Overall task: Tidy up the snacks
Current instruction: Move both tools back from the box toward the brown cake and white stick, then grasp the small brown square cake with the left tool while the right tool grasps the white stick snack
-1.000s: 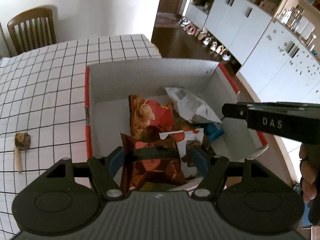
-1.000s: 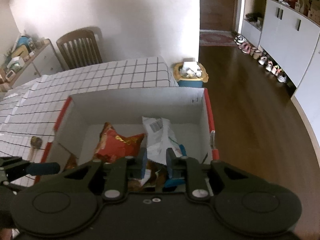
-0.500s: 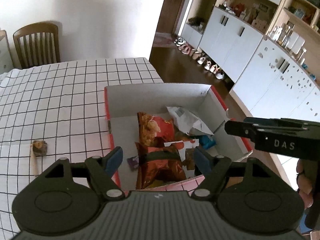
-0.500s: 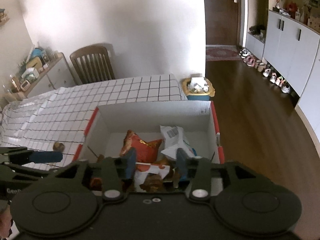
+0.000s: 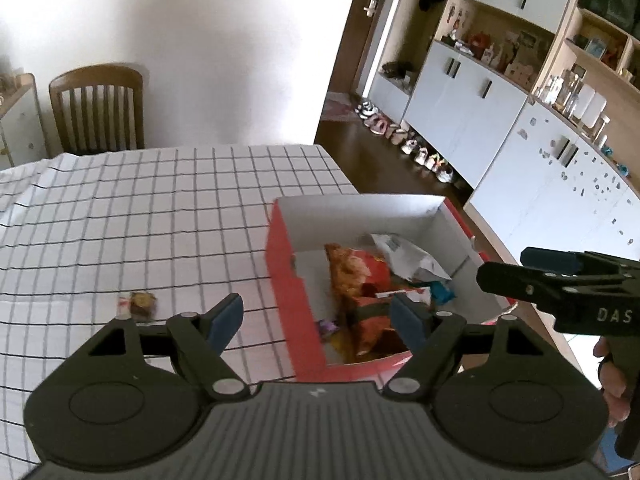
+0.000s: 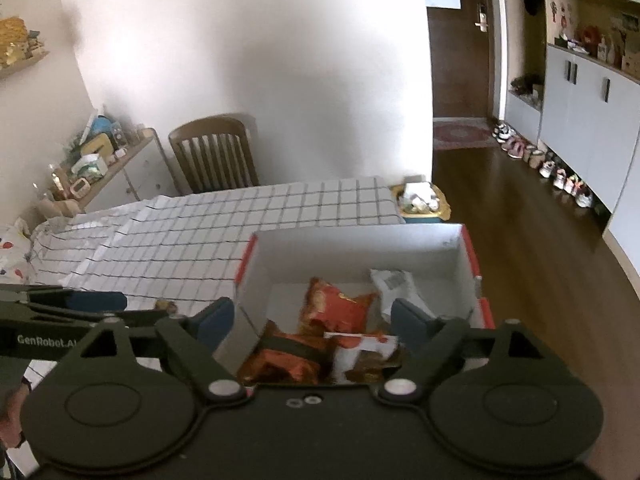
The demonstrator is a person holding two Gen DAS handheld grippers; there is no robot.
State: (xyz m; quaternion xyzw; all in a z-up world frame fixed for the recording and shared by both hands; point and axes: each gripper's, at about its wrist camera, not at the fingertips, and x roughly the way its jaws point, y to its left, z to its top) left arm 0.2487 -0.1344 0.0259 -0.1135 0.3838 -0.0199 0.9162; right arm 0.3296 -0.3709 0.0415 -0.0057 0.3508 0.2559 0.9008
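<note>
A red cardboard box with white inner walls stands at the table's right edge and holds several snack bags: an orange-red chip bag, a brown-red bag, a white packet and a red-and-white packet. My left gripper is open and empty, raised above the box's near-left corner. My right gripper is open and empty above the box's near side. A small wrapped snack lies on the checked tablecloth left of the box.
The checked tablecloth covers the table. A wooden chair stands at the far end. White cabinets and a row of shoes line the right wall. A bin stands by the table's far corner. A sideboard holds clutter.
Both grippers rose and drew back from the box. My left gripper let go of the brown-red bag, which now lies in the box. My right gripper opened wide.
</note>
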